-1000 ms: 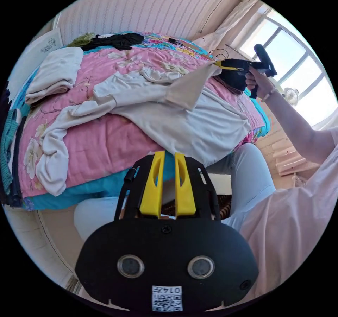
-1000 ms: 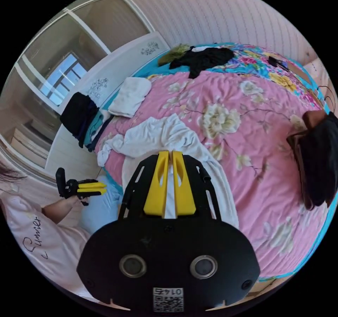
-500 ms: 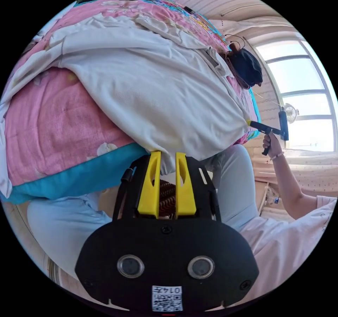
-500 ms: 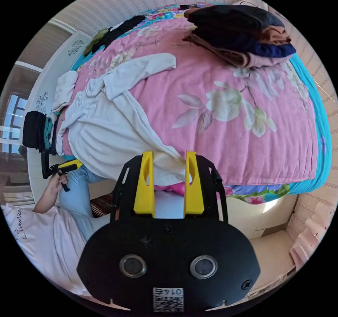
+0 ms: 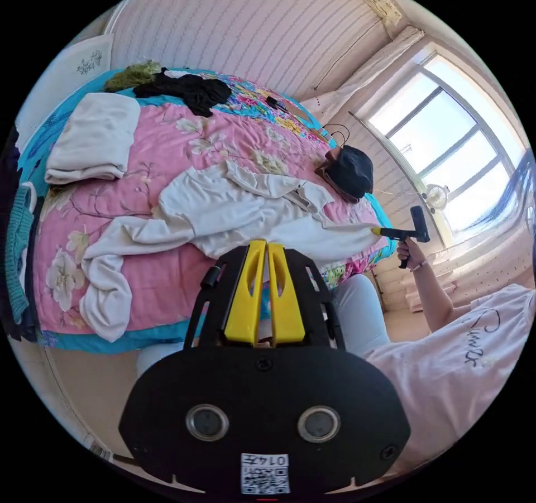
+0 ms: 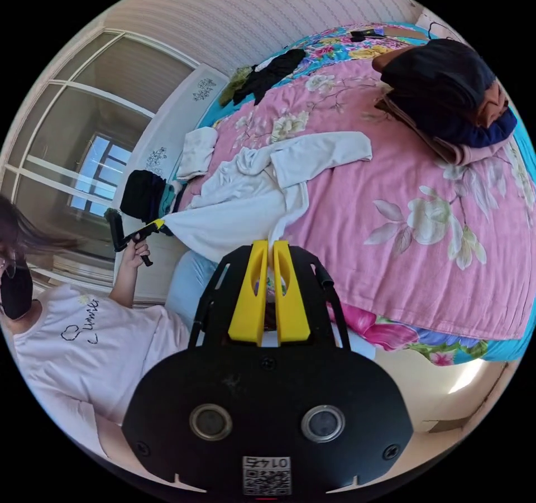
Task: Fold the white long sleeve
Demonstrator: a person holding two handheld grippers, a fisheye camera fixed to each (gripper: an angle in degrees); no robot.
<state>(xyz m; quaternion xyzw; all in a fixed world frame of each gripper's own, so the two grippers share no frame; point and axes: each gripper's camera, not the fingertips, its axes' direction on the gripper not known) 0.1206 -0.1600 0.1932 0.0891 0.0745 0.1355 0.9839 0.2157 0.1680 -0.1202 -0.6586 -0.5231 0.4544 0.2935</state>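
The white long sleeve (image 5: 240, 212) lies on the pink floral bedspread (image 5: 151, 145), sleeves spread toward the headboard. Its hem is stretched taut along the bed's near edge between the two grippers. My left gripper (image 5: 267, 246) is shut on one hem corner. The right gripper (image 5: 377, 230) shows in the left gripper view, held by a hand at the other corner. In the right gripper view my right gripper (image 6: 272, 244) is shut on the white long sleeve (image 6: 240, 212), and the left gripper (image 6: 159, 224) pinches the far corner.
A folded cream cloth (image 5: 92, 137) and a black garment (image 5: 190, 87) lie near the headboard. A dark pile of folded clothes (image 6: 446, 90) sits on the bed's other side. The person's legs and pink top (image 5: 463, 363) are close to the bed edge. A window (image 5: 441, 145) is beyond.
Half a second ago both grippers stood open at the hem by the bed edge. Both have since shut on the hem corners and pulled it taut.
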